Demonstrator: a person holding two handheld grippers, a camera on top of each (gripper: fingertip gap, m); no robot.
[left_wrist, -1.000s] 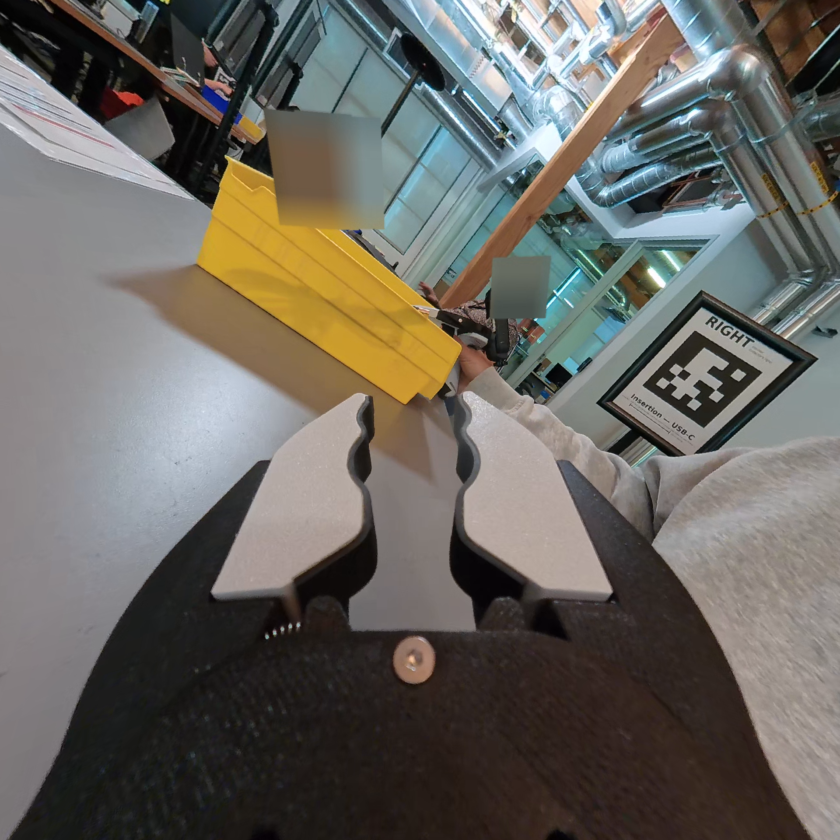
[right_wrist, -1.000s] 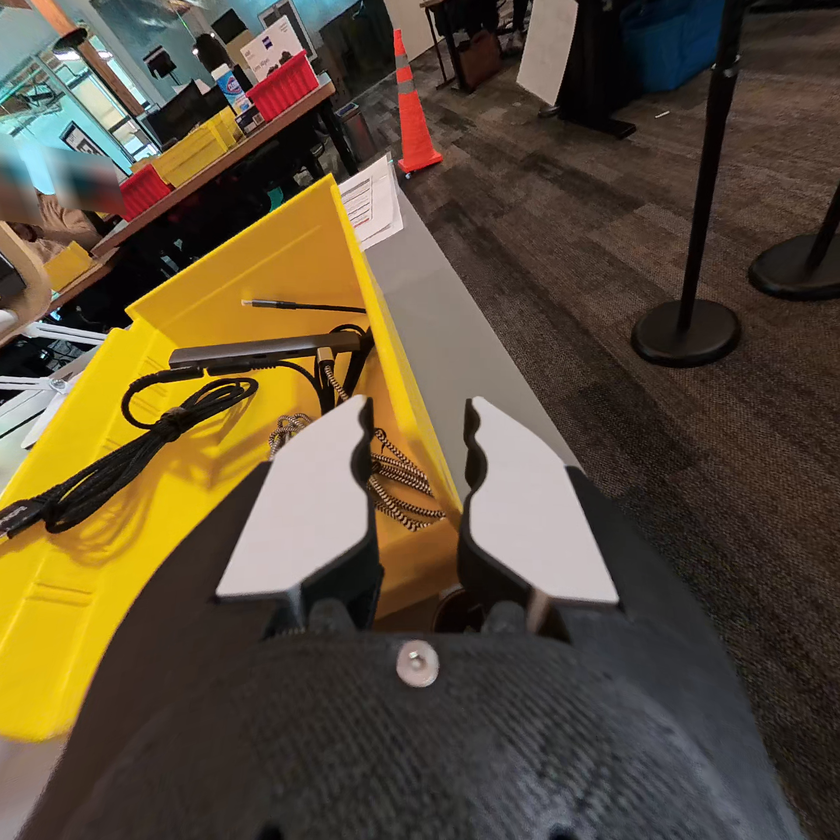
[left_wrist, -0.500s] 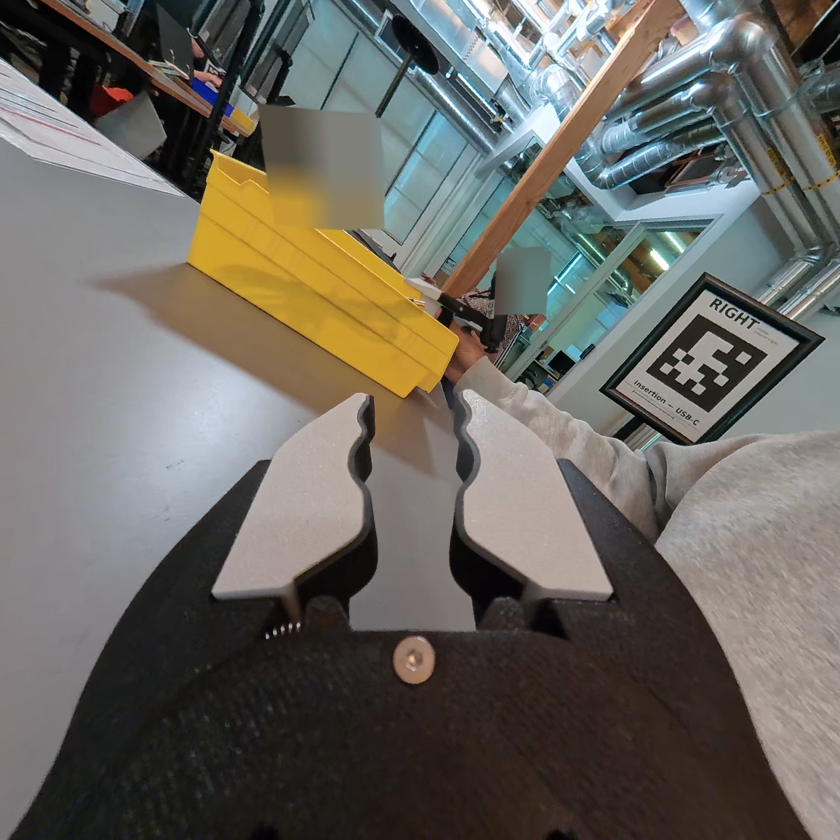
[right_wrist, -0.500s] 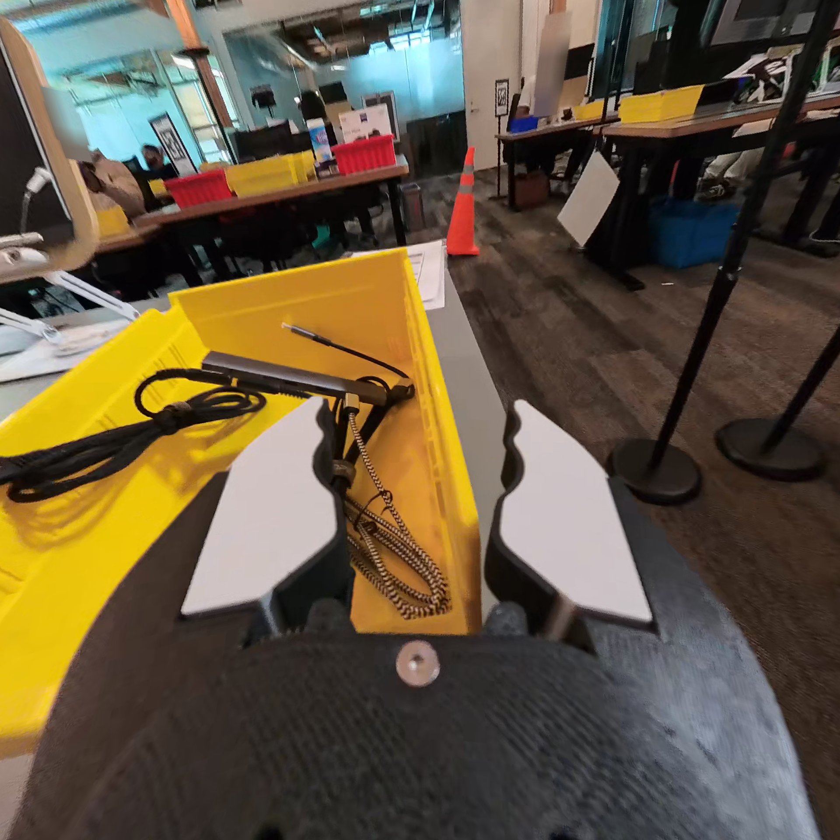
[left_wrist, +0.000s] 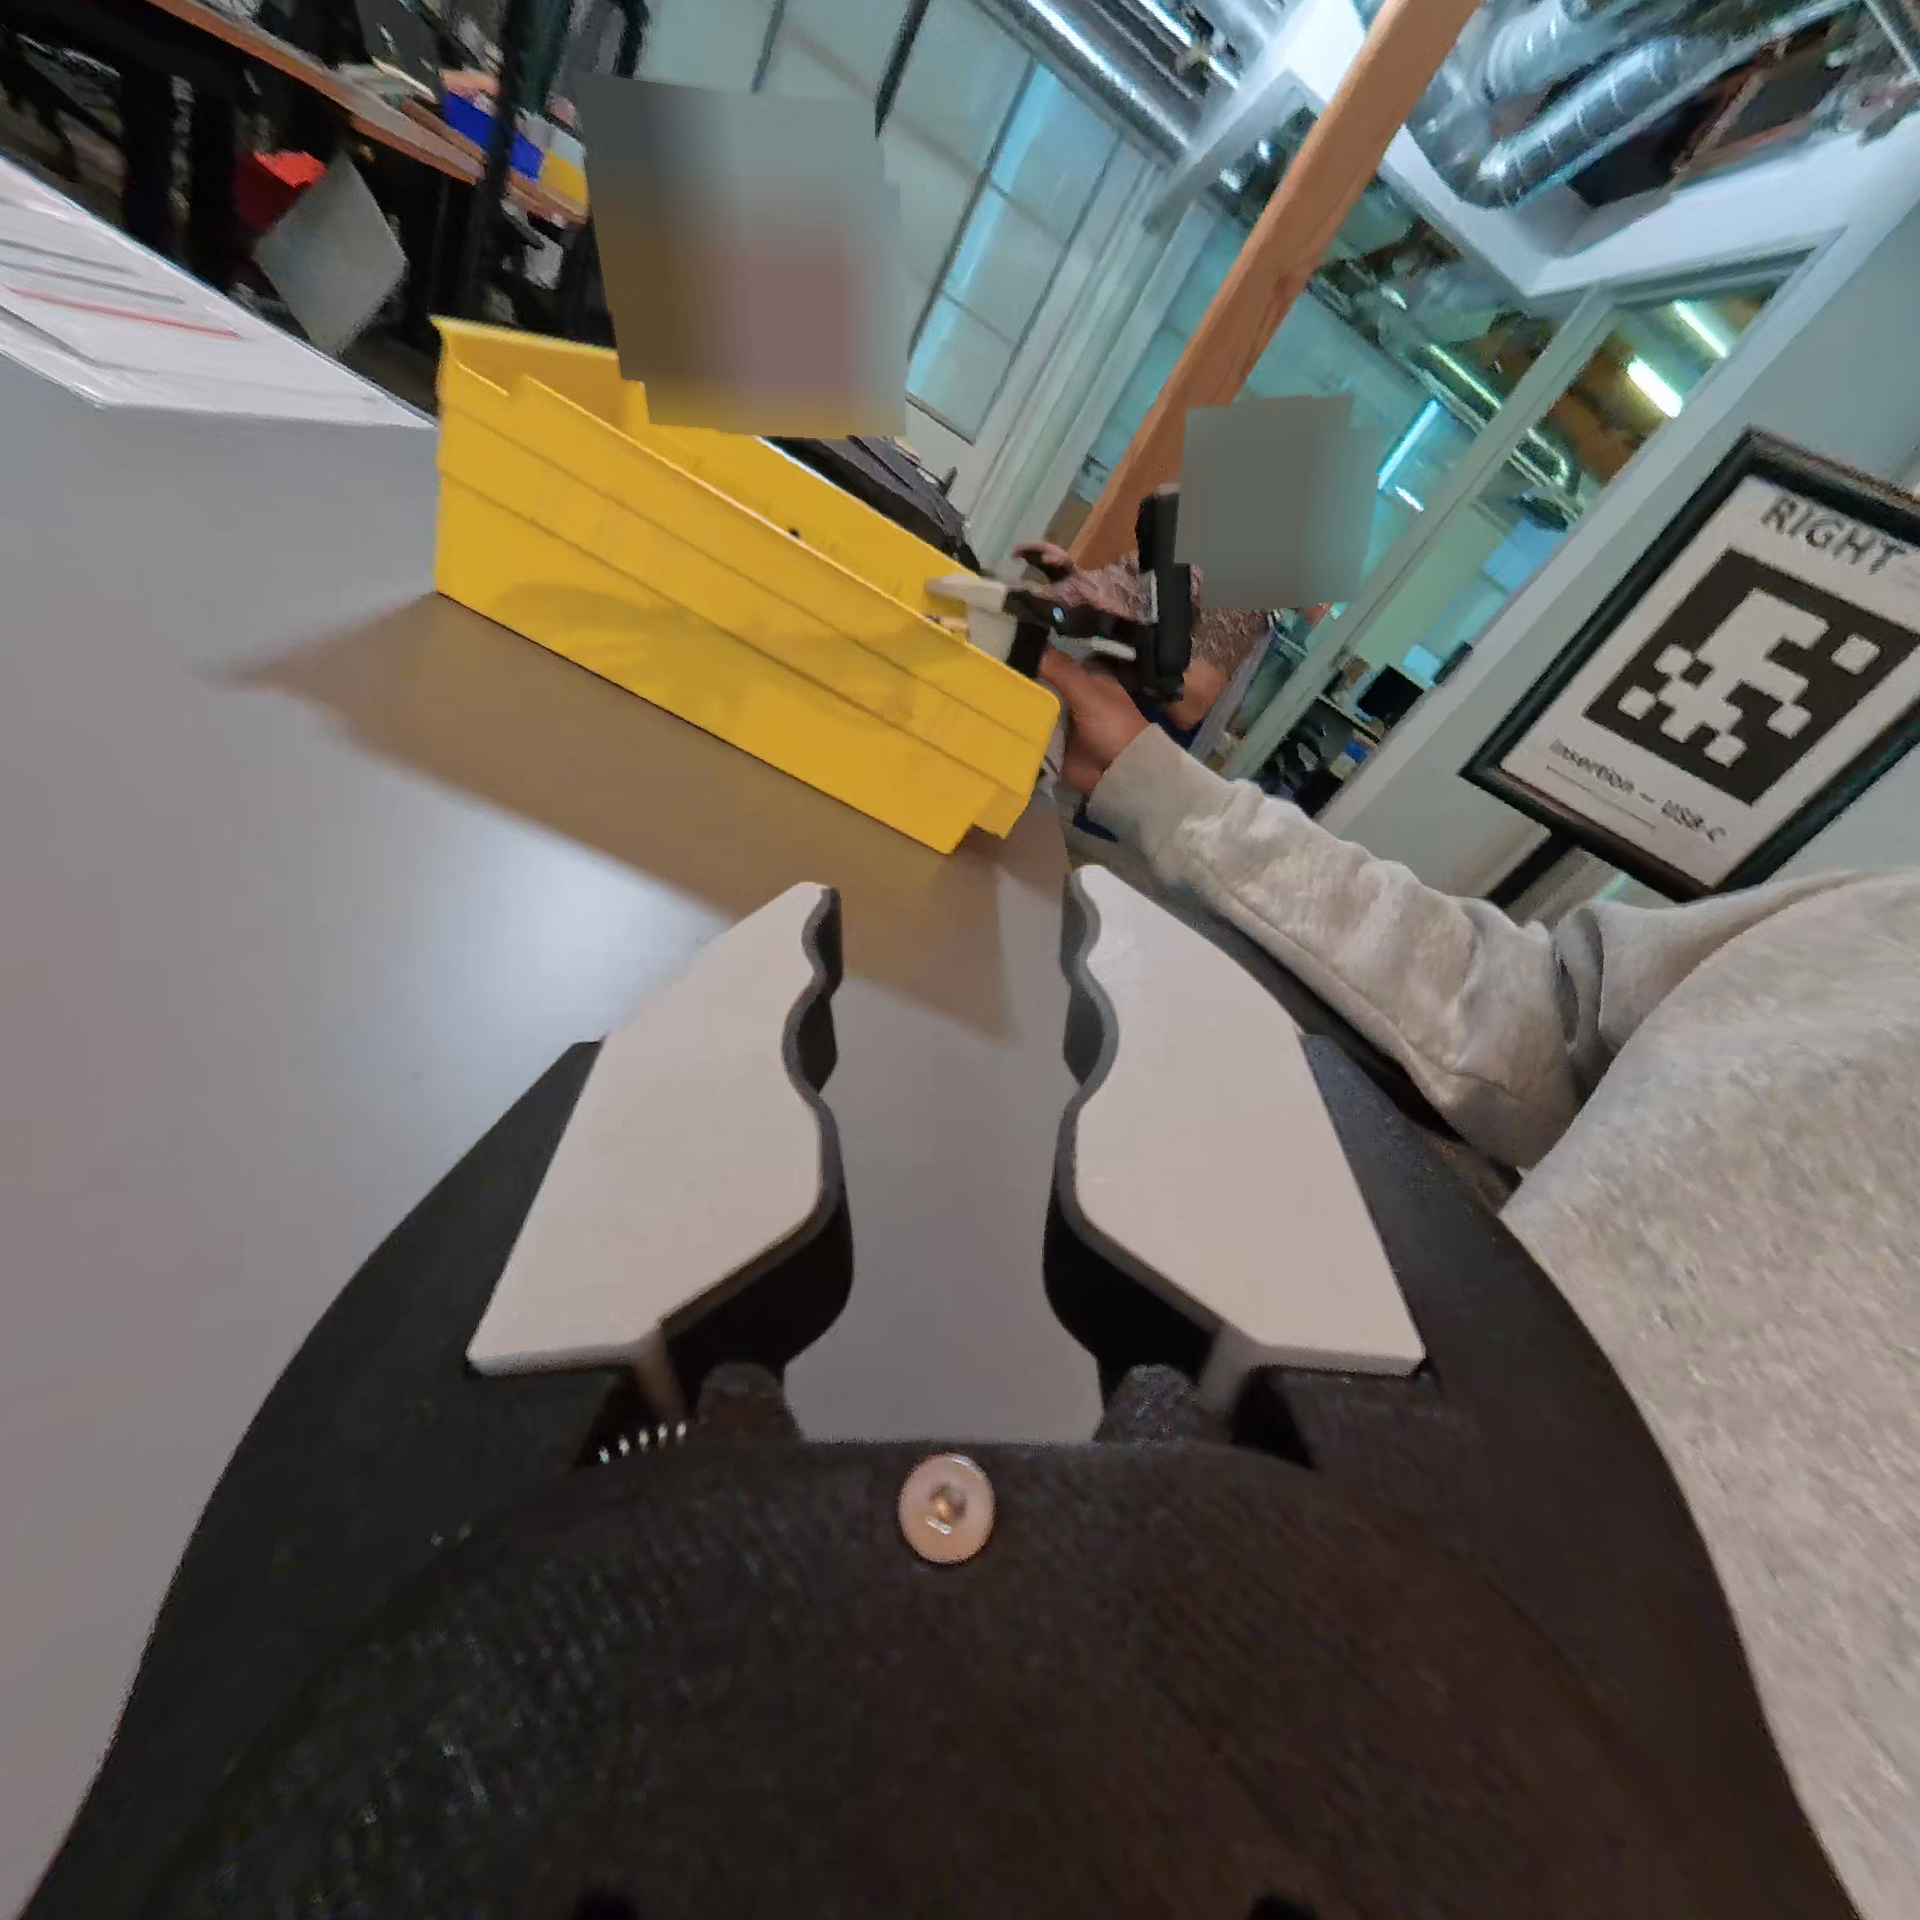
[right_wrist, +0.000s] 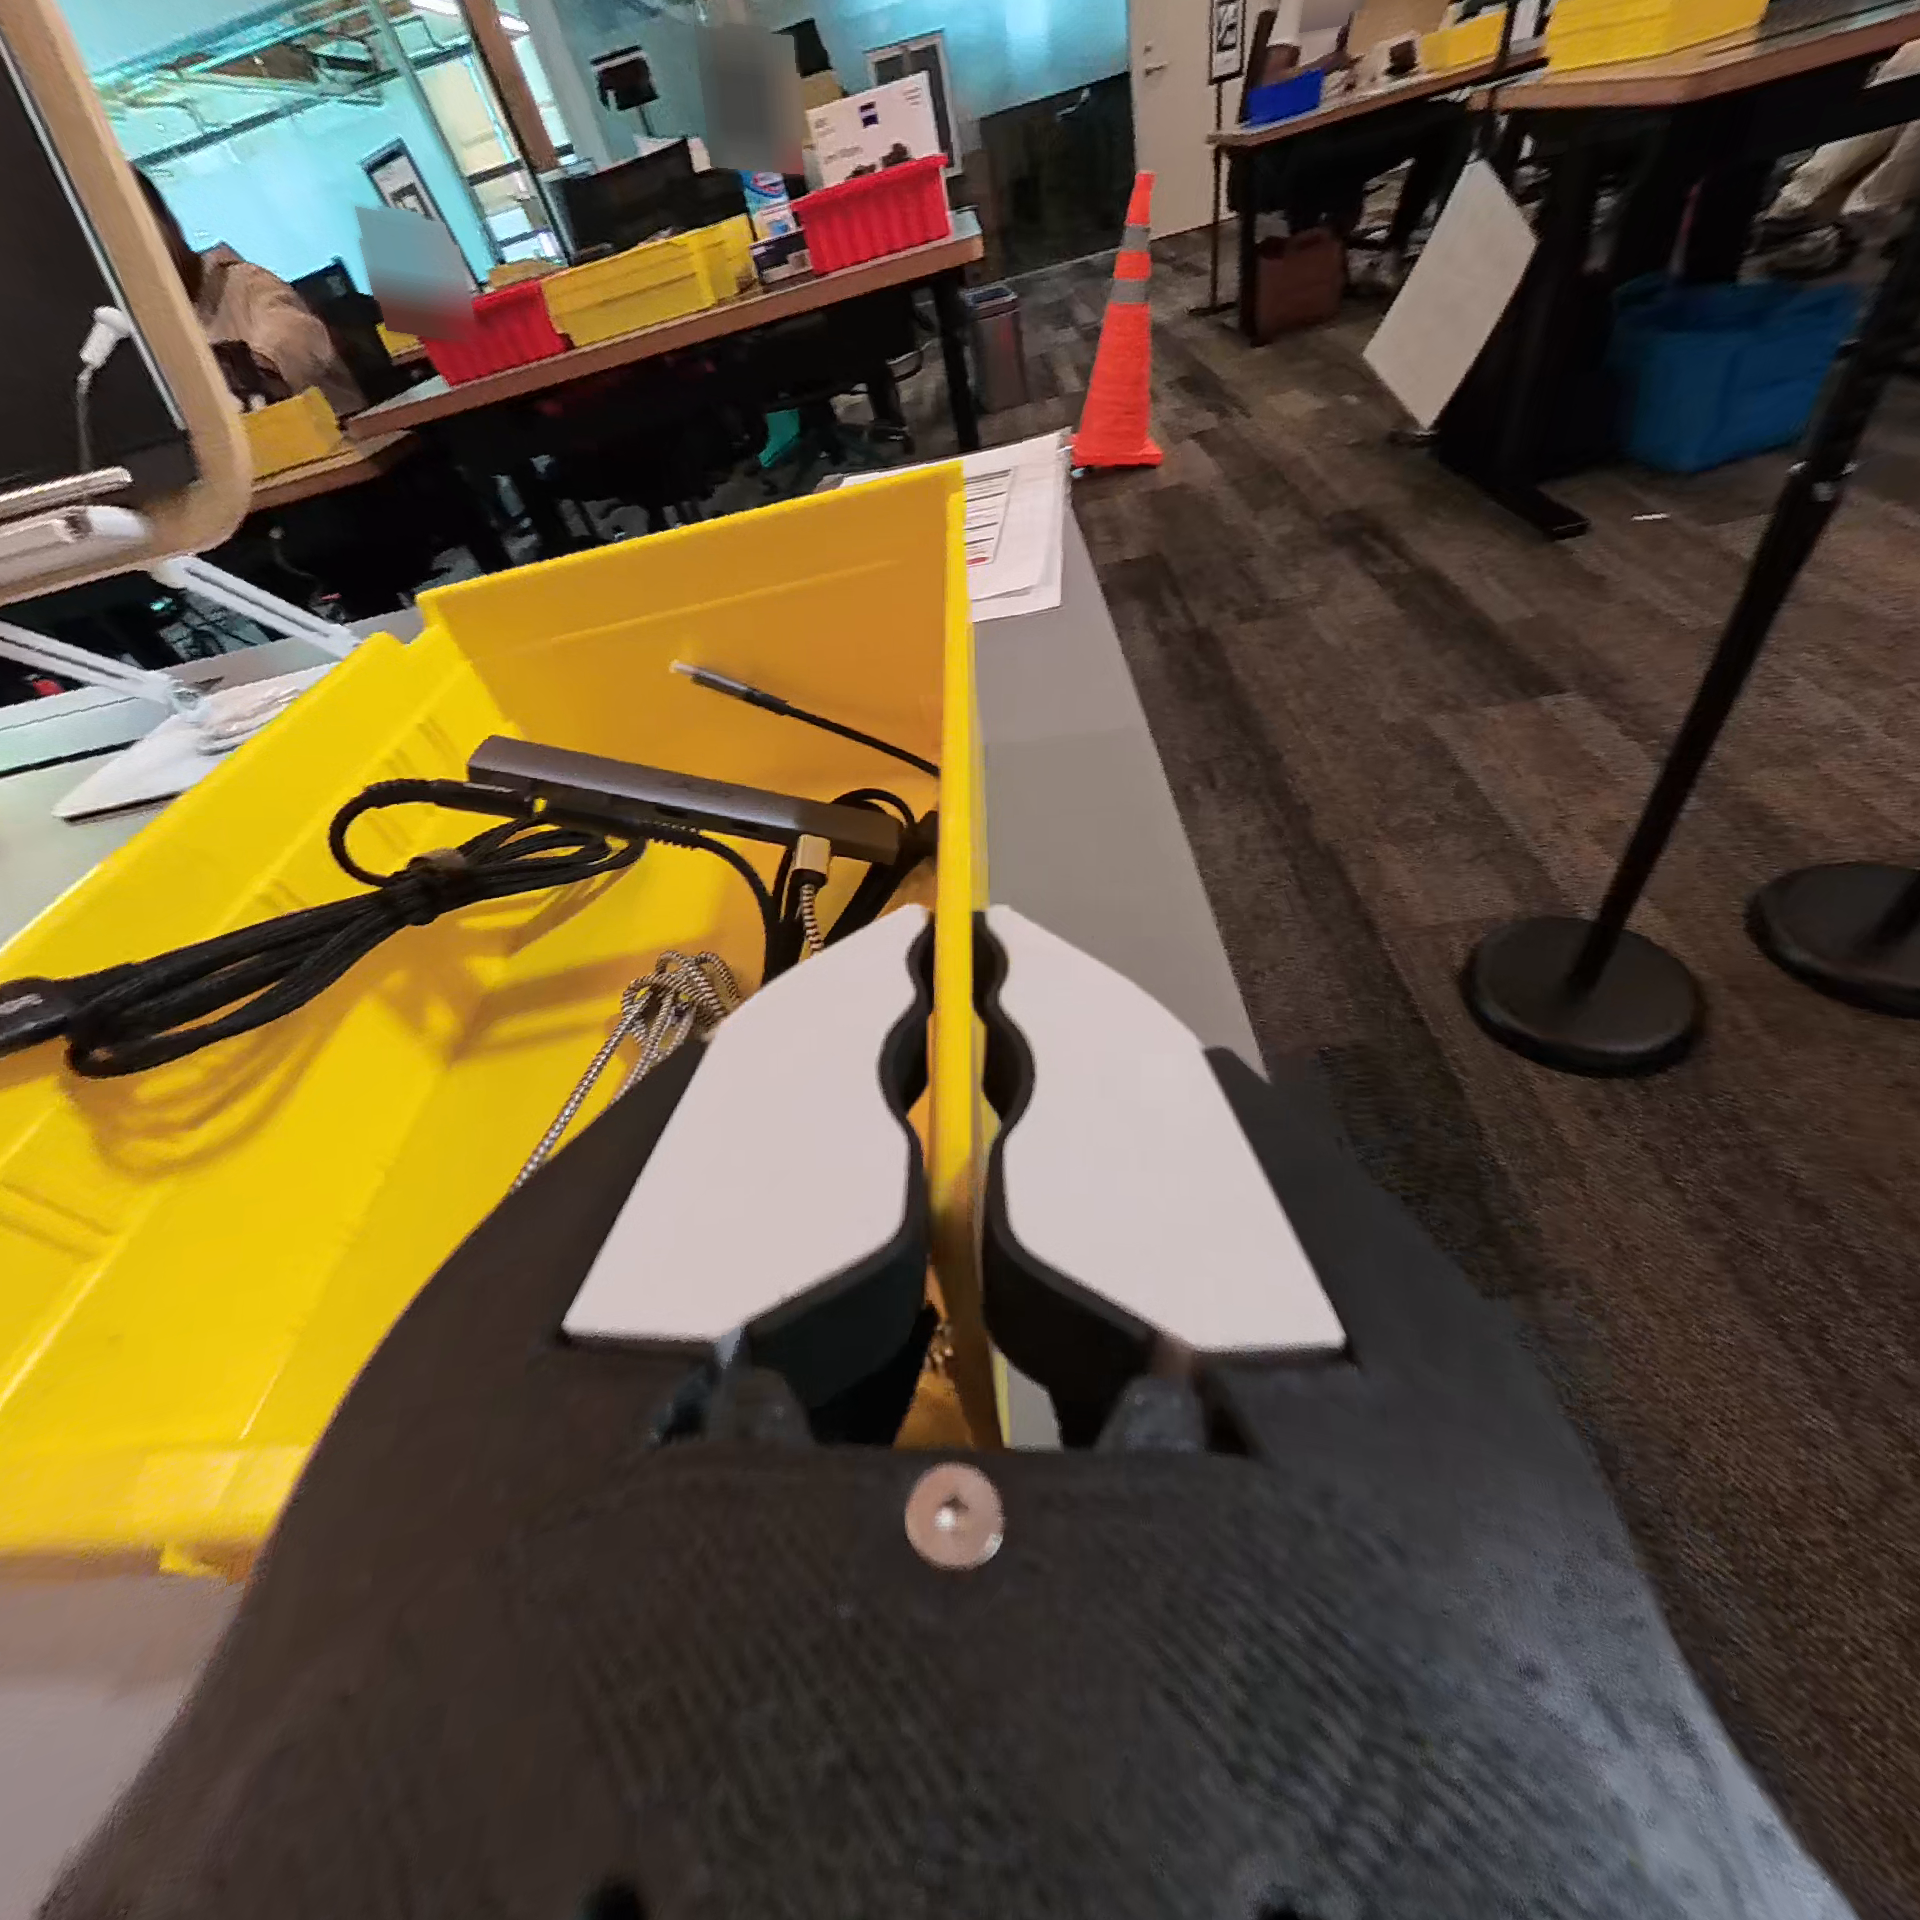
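Note:
A yellow plastic bin (right_wrist: 727, 613) stands on the grey table (right_wrist: 1081, 790). My right gripper (right_wrist: 956, 920) is shut on the bin's right side wall, one finger inside and one outside. In the bin lie a grey USB hub (right_wrist: 675, 795), a bundled black cable (right_wrist: 312, 935), a braided cable (right_wrist: 665, 997) and a thin black cable with a plug (right_wrist: 790, 707). My left gripper (left_wrist: 951, 904) is open and empty, low over the bare table, short of the bin (left_wrist: 675, 582). The left wrist view shows the right gripper (left_wrist: 997, 613) at the bin's near corner.
The table's right edge runs close beside the bin, with carpet below. Papers (right_wrist: 1013, 530) lie past the bin. An orange cone (right_wrist: 1122, 332) and black stanchion bases (right_wrist: 1579, 997) stand on the floor. A framed marker sign (left_wrist: 1745, 686) and a grey sleeve (left_wrist: 1351, 935) are to the right. About 45 cm separates my left fingertips from my right.
My right gripper opened wider, straddled the bin's right wall and closed on it. My left gripper stayed open and shifted only slightly.

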